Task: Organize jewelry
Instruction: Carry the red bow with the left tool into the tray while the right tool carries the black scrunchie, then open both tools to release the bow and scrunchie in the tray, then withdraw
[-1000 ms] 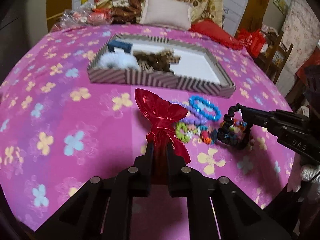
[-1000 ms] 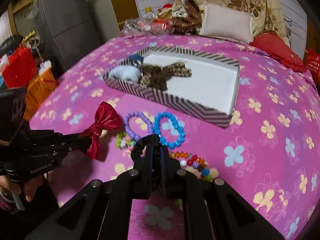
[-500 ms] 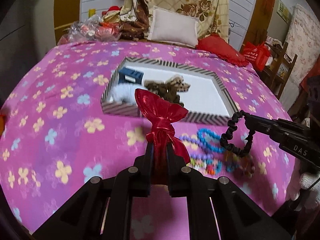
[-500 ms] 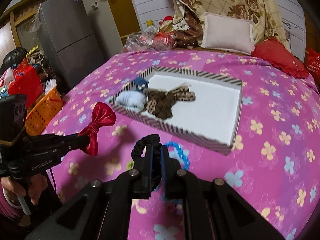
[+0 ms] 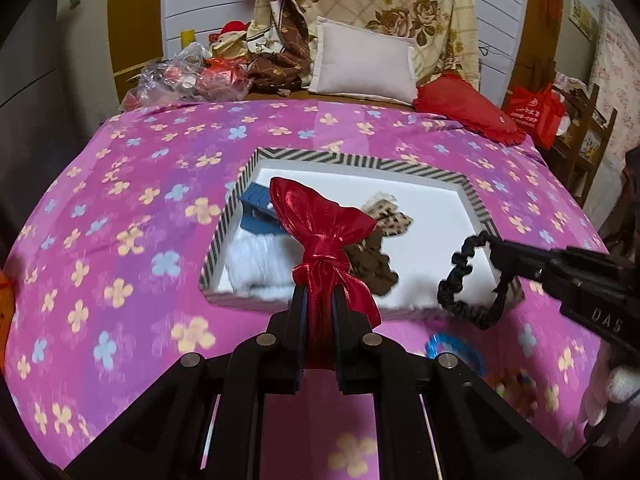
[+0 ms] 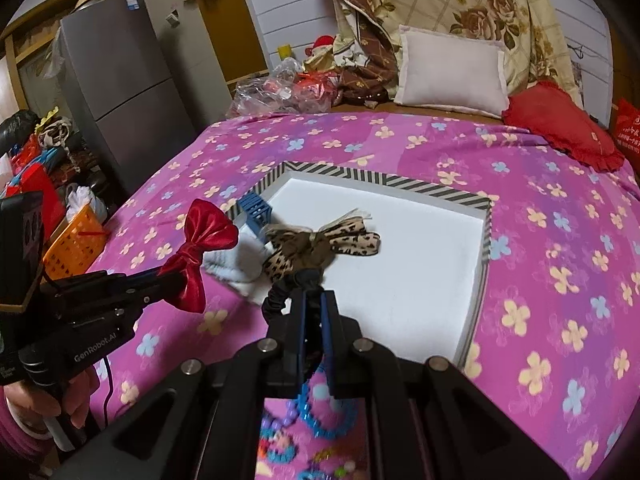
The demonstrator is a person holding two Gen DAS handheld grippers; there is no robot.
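Note:
My left gripper [image 5: 318, 300] is shut on a shiny red bow [image 5: 320, 232], held in the air near the front left corner of the striped tray [image 5: 360, 160]; the bow also shows in the right wrist view [image 6: 200, 244]. My right gripper [image 6: 314, 300] is shut on a black scrunchie [image 6: 280, 292], which hangs as a loop over the tray's front right edge in the left wrist view [image 5: 464, 280]. In the tray [image 6: 384, 180] lie a blue clip [image 6: 254, 210], a white fluffy piece [image 6: 232, 264] and a leopard-print bow [image 6: 320, 242].
Bead bracelets, blue [image 6: 328, 420] and mixed colours, lie on the pink flowered bedspread [image 5: 120, 200] in front of the tray. Pillows [image 5: 364, 66] and bags sit at the bed's far end. An orange basket [image 6: 72, 236] and a fridge [image 6: 116, 80] stand to the left.
Both grippers rose from the bracelet pile and moved forward toward the tray, carrying the red bow and the black scrunchie. The bracelets stayed on the bedspread.

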